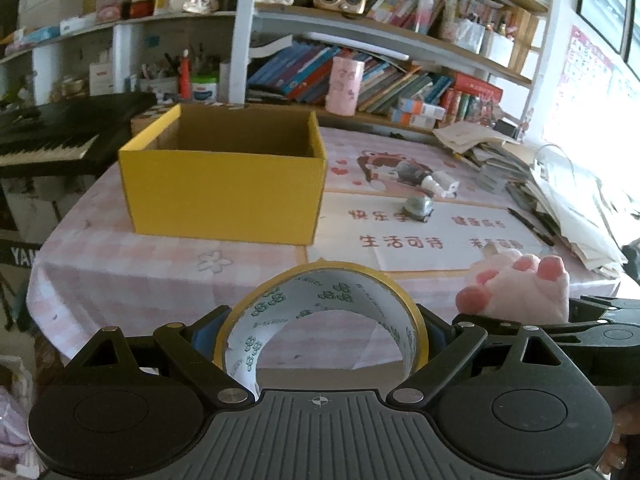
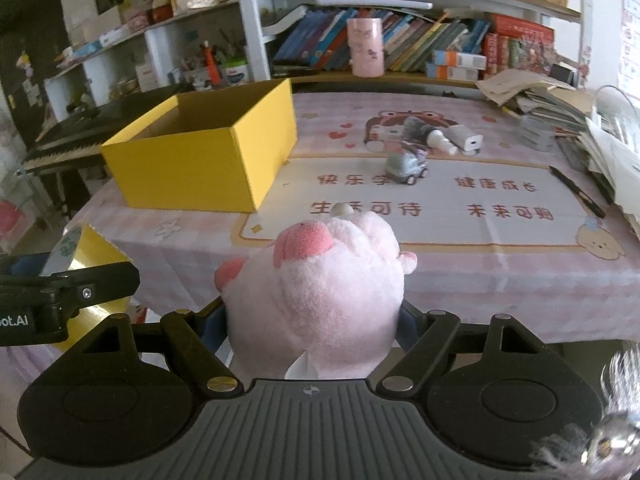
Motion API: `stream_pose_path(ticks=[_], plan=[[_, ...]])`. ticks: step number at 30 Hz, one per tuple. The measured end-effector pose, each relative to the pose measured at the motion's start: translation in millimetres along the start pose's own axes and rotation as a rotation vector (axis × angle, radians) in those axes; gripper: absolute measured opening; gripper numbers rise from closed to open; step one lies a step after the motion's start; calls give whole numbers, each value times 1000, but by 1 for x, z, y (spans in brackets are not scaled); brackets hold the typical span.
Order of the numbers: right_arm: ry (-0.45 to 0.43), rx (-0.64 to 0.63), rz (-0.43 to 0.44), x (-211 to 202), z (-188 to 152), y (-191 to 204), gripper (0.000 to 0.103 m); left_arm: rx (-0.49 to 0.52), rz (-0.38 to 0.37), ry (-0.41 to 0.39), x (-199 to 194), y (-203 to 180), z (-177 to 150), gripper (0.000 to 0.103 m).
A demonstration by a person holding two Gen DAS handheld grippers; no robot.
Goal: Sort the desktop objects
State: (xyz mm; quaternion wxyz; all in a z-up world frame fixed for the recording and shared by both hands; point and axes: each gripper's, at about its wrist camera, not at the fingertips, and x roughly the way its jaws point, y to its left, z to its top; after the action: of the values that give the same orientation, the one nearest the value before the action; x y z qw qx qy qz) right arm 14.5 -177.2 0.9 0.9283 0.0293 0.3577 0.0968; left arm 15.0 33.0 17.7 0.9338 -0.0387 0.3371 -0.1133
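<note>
My left tongs clamp a roll of yellow tape on both sides, held off the bench's near edge. My right tongs squeeze a pink plush pig there too. The open yellow box sits at the bench's far left corner; a toy car stands mid-bench.

A roll of yellow tape stood on edge between the left gripper's pads, off the worktop's near edge. A pink plush pig sat clamped in the right gripper, snout up. An open yellow box sat near the worktop's left edge. A grey toy car, white bottle and black pen lay farther right.
</note>
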Motion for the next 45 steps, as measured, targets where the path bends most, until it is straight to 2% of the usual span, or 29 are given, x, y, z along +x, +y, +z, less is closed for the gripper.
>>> stream_pose_path(ticks=[9,26,33,45], plan=[[17,-65,68,9,4,25,77,-47,54,-4,-7,18,-3,94],[-20,-205,179,30,29,60,77,-127,168,-62,-10,44,4,94],[-71,-255,222,47,56,70,77,-158,219,-118,1,59,29,94],[-152,-258,255,87,125,60,77,-134,256,-232,36,65,92,94]])
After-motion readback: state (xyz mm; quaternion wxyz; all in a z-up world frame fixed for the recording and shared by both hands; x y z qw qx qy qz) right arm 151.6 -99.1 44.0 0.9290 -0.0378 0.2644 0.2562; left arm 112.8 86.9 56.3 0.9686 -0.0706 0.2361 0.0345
